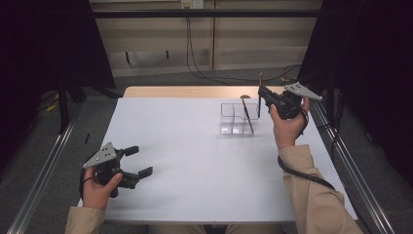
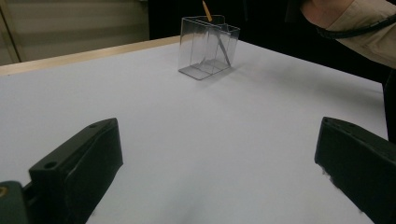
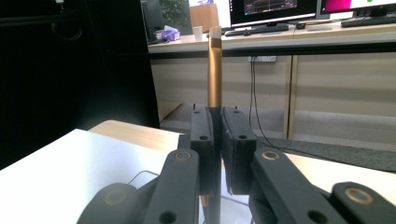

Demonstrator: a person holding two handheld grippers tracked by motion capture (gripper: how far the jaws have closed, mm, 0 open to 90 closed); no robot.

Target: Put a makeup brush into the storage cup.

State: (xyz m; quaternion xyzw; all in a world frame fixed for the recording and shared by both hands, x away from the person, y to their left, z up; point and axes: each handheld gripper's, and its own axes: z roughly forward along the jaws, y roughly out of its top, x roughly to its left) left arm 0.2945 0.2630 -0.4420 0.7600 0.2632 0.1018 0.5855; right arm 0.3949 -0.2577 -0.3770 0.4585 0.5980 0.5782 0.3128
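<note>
A clear compartmented box (image 1: pixel 227 111) stands on the white table (image 1: pixel 195 161) at the back right, with a thin dark stick (image 1: pixel 247 116) leaning inside it. The left gripper view shows the box (image 2: pixel 201 49) and its stick (image 2: pixel 224 47) far ahead. My right gripper (image 1: pixel 262 92) is raised just right of the box, shut on a second thin brown stick (image 1: pixel 260 78) held upright. That stick (image 3: pixel 215 70) rises from between the right gripper (image 3: pixel 217 116) jaws, pale tip up. My left gripper (image 1: pixel 141 160) rests low at the front left, open and holding nothing, as its own view (image 2: pixel 219 126) confirms.
A wooden strip (image 1: pixel 195 91) edges the table's far side. Metal rails (image 1: pixel 350 165) run along both sides, and cables (image 1: pixel 209 73) lie on the floor beyond. A tan sleeve (image 2: pixel 359 25) reaches in at the right. A desk with monitors (image 3: pixel 275 9) stands far behind.
</note>
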